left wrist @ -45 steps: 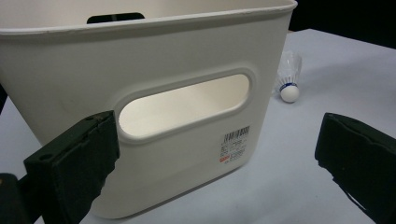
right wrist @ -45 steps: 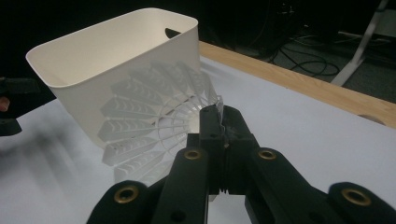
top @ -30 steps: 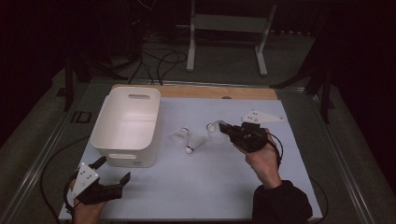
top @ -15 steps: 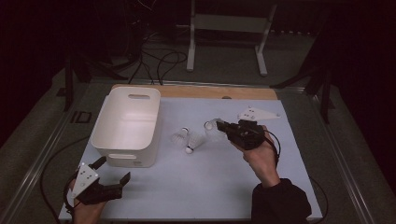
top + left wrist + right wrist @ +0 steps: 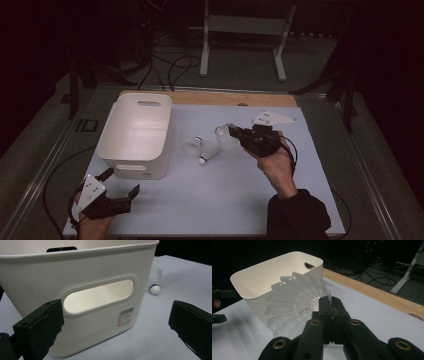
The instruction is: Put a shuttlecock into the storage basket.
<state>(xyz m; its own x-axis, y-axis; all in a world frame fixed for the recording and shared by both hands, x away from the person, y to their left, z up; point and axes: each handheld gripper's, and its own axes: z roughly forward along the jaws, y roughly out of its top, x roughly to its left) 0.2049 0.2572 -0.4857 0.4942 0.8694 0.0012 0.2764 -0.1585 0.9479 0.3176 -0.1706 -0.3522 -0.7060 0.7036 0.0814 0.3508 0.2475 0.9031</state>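
Note:
A white shuttlecock (image 5: 224,135) hangs just above the table's middle, and my right gripper (image 5: 235,134) is shut on the edge of its skirt. In the right gripper view the feathered skirt (image 5: 292,305) fans out to the left of my right gripper (image 5: 329,305), with the white bin (image 5: 257,282) beyond it. Two more shuttlecocks (image 5: 200,148) lie on the table between that gripper and the bin (image 5: 112,131). My left gripper (image 5: 121,181) rests open at the front left, facing the bin's handle wall (image 5: 87,267). My left gripper (image 5: 117,322) has nothing between its jaws.
The white tabletop (image 5: 210,200) ends in a wooden strip (image 5: 215,97) at the far edge. Beyond it stand a metal frame's legs (image 5: 240,45) and loose cables on the dark floor. A shuttlecock (image 5: 155,281) lies to the right of the bin in the left gripper view.
My right gripper has shifted slightly left toward the bin with the shuttlecock still in it. The left gripper has stayed put.

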